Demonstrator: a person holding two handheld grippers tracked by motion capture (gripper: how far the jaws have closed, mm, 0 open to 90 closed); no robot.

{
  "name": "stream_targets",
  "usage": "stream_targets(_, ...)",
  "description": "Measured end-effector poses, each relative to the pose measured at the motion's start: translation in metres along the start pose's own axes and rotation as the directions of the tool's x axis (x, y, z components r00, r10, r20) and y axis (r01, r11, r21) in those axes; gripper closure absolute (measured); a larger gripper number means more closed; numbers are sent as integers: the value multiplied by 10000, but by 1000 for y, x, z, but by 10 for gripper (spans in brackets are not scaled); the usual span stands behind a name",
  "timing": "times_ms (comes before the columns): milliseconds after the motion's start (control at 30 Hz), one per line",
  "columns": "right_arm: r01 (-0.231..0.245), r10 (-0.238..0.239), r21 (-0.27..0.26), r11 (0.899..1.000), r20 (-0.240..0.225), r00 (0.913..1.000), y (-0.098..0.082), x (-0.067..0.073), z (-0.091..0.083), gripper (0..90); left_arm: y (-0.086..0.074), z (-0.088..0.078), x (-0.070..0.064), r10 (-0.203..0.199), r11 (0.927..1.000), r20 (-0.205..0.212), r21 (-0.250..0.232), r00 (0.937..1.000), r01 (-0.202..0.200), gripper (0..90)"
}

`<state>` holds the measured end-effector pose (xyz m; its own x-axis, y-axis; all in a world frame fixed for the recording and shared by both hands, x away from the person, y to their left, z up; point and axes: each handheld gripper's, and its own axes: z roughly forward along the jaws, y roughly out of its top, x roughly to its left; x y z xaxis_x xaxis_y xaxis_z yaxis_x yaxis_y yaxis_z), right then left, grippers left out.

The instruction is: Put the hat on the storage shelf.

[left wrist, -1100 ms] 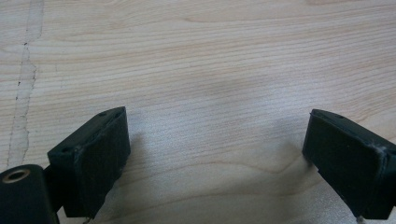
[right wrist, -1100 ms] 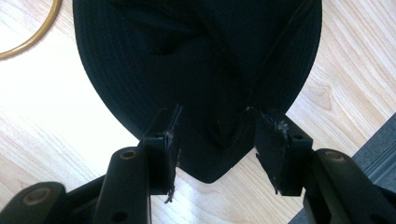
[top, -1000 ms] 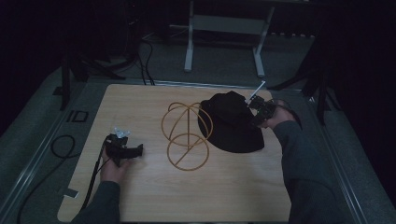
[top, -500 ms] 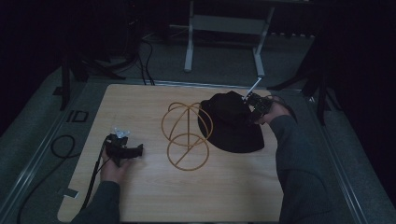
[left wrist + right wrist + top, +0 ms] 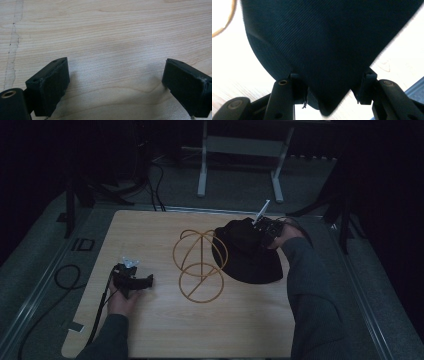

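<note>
A black hat (image 5: 247,260) lies on the right part of the wooden table (image 5: 150,230), beside a golden wire hoop stand (image 5: 200,265). My right gripper (image 5: 264,234) reaches onto the hat's far side from the right. In the right gripper view, the dark fabric (image 5: 324,50) bunches into a wedge between the two jaws and touches both pads, so the right gripper (image 5: 329,75) is shut on the hat. A bit of the wire stand (image 5: 222,27) curves at the top left. My left gripper (image 5: 147,281) rests low at the table's left, open (image 5: 116,75), with bare wood between its pads.
Beyond the table's far edge stands a grey metal stand (image 5: 240,150) on the floor. Cables (image 5: 65,277) trail along the left side. A small label (image 5: 82,244) lies off the table's left edge.
My right gripper has moved left, from the hat's right edge onto the hat, and the fabric now sits between its jaws. The left hand has stayed put.
</note>
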<state>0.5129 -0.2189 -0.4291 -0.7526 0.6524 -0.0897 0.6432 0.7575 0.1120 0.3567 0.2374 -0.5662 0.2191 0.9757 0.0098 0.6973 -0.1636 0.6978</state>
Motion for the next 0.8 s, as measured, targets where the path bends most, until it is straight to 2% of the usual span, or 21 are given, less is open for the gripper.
stream_targets(67,-6,8,247,9997,-102,9999,6,0,7,532,0,0,0,-2,10000,-1,0,10000,2,77)
stream_targets(233,-87,105,495,9987,-364,9993,12,0,14,520,0,0,0,-2,10000,-1,0,10000,2,77)
stream_targets(367,-109,138,599,9981,-487,9987,13,1,20,547,0,0,0,1,10000,0,1,10000,-1,77)
stream_targets(400,-122,157,636,9979,-552,9984,15,1,20,596,0,0,0,2,10000,1,4,10000,-2,77)
stream_targets(433,-122,157,636,9979,-552,9984,15,1,20,596,0,0,0,-2,10000,-6,-11,10000,2,77)
stream_targets(467,-55,96,728,9973,-558,9984,16,2,20,671,0,0,0,-1,10000,-7,-9,10000,1,77)
stream_targets(500,-55,96,728,9973,-558,9984,16,2,20,671,0,0,0,-1,10000,-7,-9,10000,1,77)
stream_targets(633,-102,135,728,9973,-457,9989,19,4,20,851,0,0,0,1,10000,-1,1,10000,-1,77)
stream_targets(800,66,-36,700,9975,-428,9991,21,9,17,868,0,0,0,3,10000,-1,3,10000,-3,77)
